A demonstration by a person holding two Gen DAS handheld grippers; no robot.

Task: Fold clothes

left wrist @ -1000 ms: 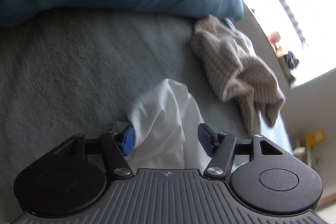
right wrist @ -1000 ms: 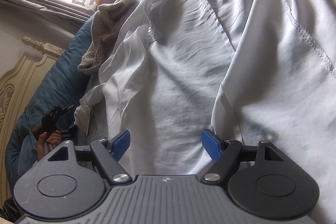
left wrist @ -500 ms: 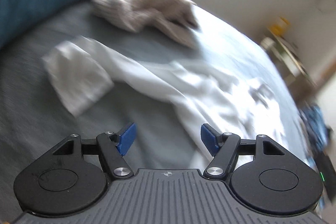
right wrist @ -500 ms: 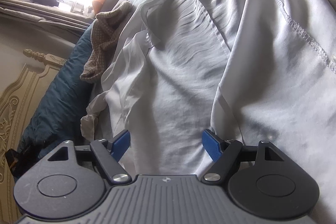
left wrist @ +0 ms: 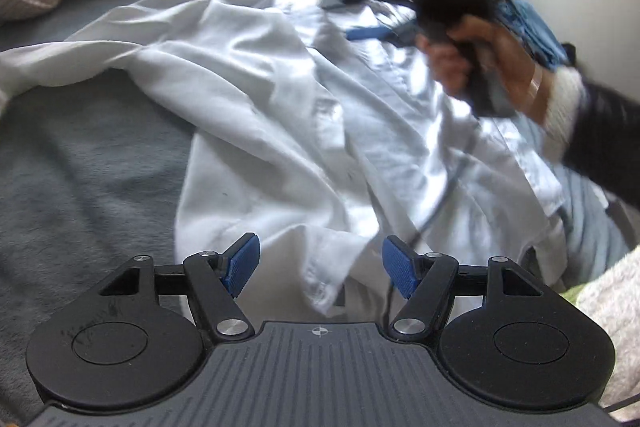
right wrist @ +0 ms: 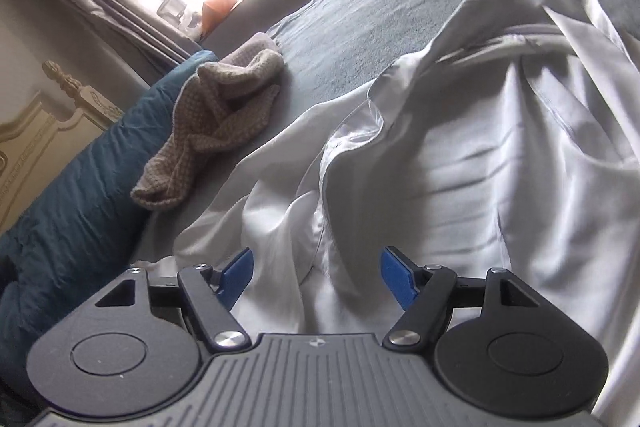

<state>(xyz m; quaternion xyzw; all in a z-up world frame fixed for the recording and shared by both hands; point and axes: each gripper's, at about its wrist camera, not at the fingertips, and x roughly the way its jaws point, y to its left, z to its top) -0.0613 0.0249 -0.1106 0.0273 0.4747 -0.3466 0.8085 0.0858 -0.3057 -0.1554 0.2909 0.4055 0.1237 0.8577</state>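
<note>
Left gripper (left wrist: 320, 265): blue-padded black jaws held apart, nothing gripped; the white sleeve end seen between them a second ago has been let go, and a crumpled hem edge is now framed.
Right gripper (right wrist: 316, 273): jaws just narrowed a little, held apart, pads clear of cloth.
Grey fleece bed cover (left wrist: 80, 167): landmark surface.
White cotton shirt (left wrist: 280, 87): sprawled unfolded across the cover's middle.
Beige knitted garment (right wrist: 216, 123): bunched at the cover's head end, beside the shirt.
Meaning: regrasp judged pending; folding barely begun.
</note>
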